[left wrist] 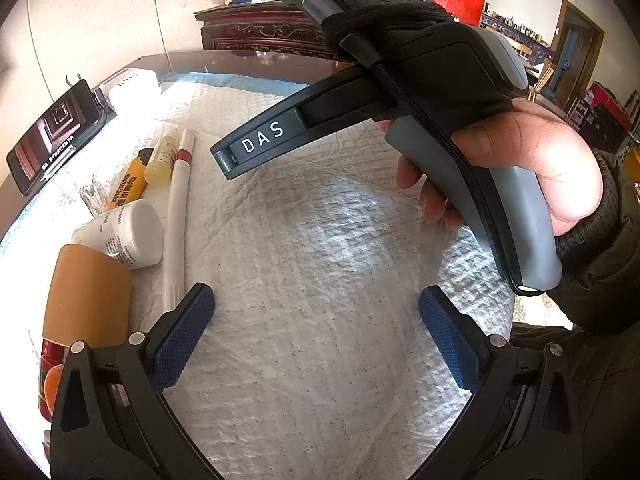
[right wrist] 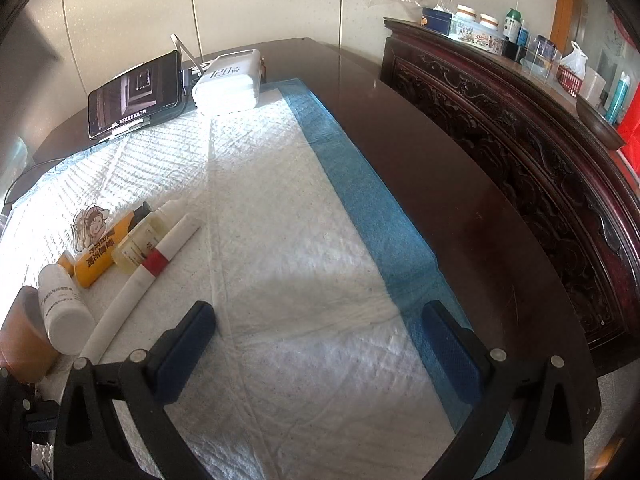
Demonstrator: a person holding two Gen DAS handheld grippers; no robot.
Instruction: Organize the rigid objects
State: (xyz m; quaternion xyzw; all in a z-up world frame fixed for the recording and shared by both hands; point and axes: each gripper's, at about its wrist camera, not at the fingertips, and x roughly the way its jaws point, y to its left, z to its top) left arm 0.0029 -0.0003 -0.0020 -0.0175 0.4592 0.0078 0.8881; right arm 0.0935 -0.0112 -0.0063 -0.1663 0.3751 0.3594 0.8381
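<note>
Left wrist view shows your left gripper (left wrist: 316, 336) with its blue-padded jaws spread wide over bare white pad (left wrist: 320, 240), nothing between them. The row of items lies along the pad's left edge, just outside the left finger: a long white pen (left wrist: 176, 216) with a red band, whose near end reaches almost to that fingertip; a white bottle (left wrist: 124, 234) on its side with small print too fine to read, touching the pen; a tan cylinder (left wrist: 86, 296) nearer you; a small yellowish bottle (left wrist: 160, 158) and an orange lighter (left wrist: 128, 186) printed with Chinese characters farther along.

Your right hand (left wrist: 532, 160) holds the other tool above the pad's far right part; its arm reads "DAS".

Right wrist view shows your right gripper (right wrist: 320, 336) likewise spread wide, holding nothing, over the pad near its blue right border (right wrist: 360, 184). The same row sits to the left of the left finger: pen (right wrist: 144, 276), white bottle (right wrist: 64, 308), tan cylinder (right wrist: 24, 336), yellowish bottle (right wrist: 140, 246), lighter (right wrist: 100, 260).

At the pad's far left corner a phone (right wrist: 134, 94) stands propped, its screen showing a subtitle line, beside a white power bank (right wrist: 228, 84) marked "120 W". Both rest on the dark wooden table (right wrist: 460, 208).
</note>
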